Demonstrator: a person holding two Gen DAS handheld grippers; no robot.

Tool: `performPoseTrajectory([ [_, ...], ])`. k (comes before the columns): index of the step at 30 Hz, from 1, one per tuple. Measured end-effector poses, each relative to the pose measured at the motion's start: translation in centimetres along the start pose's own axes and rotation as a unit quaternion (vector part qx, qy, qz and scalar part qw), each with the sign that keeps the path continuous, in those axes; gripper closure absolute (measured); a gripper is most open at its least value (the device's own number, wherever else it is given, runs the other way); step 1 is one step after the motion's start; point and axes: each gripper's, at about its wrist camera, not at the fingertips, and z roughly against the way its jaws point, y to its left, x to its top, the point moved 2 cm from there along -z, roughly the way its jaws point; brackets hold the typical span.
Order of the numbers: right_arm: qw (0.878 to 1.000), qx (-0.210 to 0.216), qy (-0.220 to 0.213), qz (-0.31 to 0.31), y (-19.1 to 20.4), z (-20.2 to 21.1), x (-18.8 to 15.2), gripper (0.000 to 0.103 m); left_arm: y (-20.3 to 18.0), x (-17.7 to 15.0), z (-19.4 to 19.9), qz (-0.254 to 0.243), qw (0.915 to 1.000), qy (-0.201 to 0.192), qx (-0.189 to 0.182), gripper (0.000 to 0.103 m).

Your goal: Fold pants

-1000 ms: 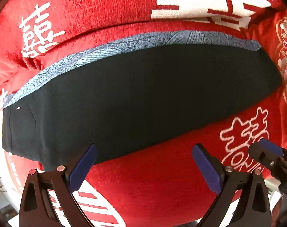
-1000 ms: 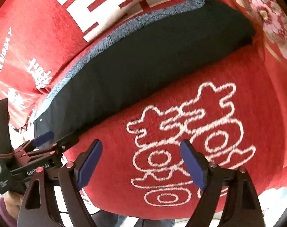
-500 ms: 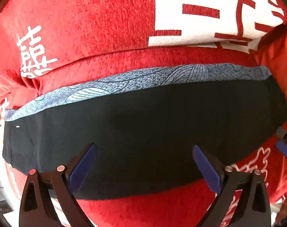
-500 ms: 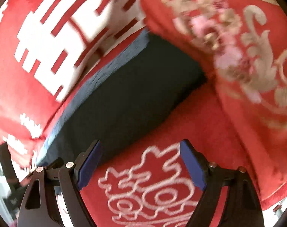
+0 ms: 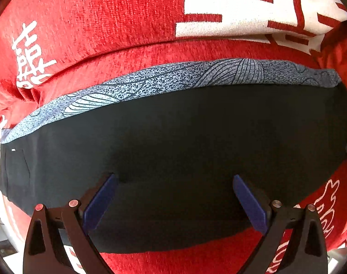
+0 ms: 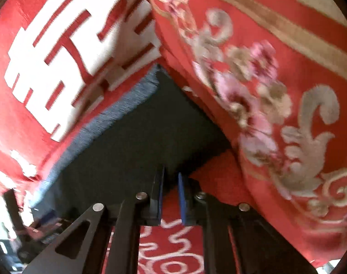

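Left gripper (image 5: 173, 203), black frame with blue pads: nearest item in its view, jaws spread wide, poised over the near hem of the garment, holding nothing. Right gripper (image 6: 170, 196), same build: jaws drawn almost together at the near right corner of the garment; whether cloth is pinched between them cannot be told, the view being blurred. Dark, near-black pants (image 5: 185, 150), folded lengthwise into one long band: lying flat on a red chenille cover with white characters (image 5: 100, 16), long axis running left to right across both grippers' line of approach, directly ahead of and beneath the left jaws. Blue-grey patterned strip with leaf-like line work (image 5: 173, 80): along the band's far edge. Red cushion embroidered with gold and pink flowers (image 6: 276, 86): far right, overhanging the band's right end. Judgement: left gripper is better placed for the middle, right gripper for the end.
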Motion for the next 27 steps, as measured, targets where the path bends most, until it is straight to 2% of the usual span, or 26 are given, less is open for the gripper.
performPoseTrajectory([
  [3, 1.000, -0.005, 0.001, 0.010, 0.0, 0.1, -0.4, 0.090, 0.1, 0.0, -0.1, -0.003, 1.0000, -0.003, 0.000, 0.001],
  [6, 0.999, 0.039, 0.018, -0.017, -0.1, 0.4, -1.0, 0.078, -0.1, 0.0, 0.1, -0.001, 1.0000, -0.002, 0.000, 0.001],
  [8, 0.996, 0.071, 0.027, -0.039, -0.3, 0.5, -1.9, 0.062, -0.3, 0.0, 0.2, 0.001, 1.0000, -0.003, 0.001, 0.001],
  [9, 0.995, 0.082, 0.031, -0.044, -0.2, 0.4, -2.3, 0.061, 0.1, 0.1, -0.1, 0.001, 1.0000, -0.003, 0.001, 0.001],
  [13, 0.992, 0.112, 0.038, -0.052, 0.0, 0.0, -3.6, 0.060, 0.1, 0.1, -0.1, 0.001, 1.0000, -0.004, 0.000, 0.001],
  [19, 0.988, 0.140, 0.034, -0.060, 0.6, -0.8, -3.6, 0.060, 0.2, 0.1, -0.2, 0.004, 1.0000, -0.002, -0.005, 0.001],
  [27, 0.974, 0.201, -0.027, -0.103, -0.3, -1.4, -3.3, 0.055, 0.6, 0.5, -0.3, 0.004, 0.9999, 0.002, -0.016, 0.001],
])
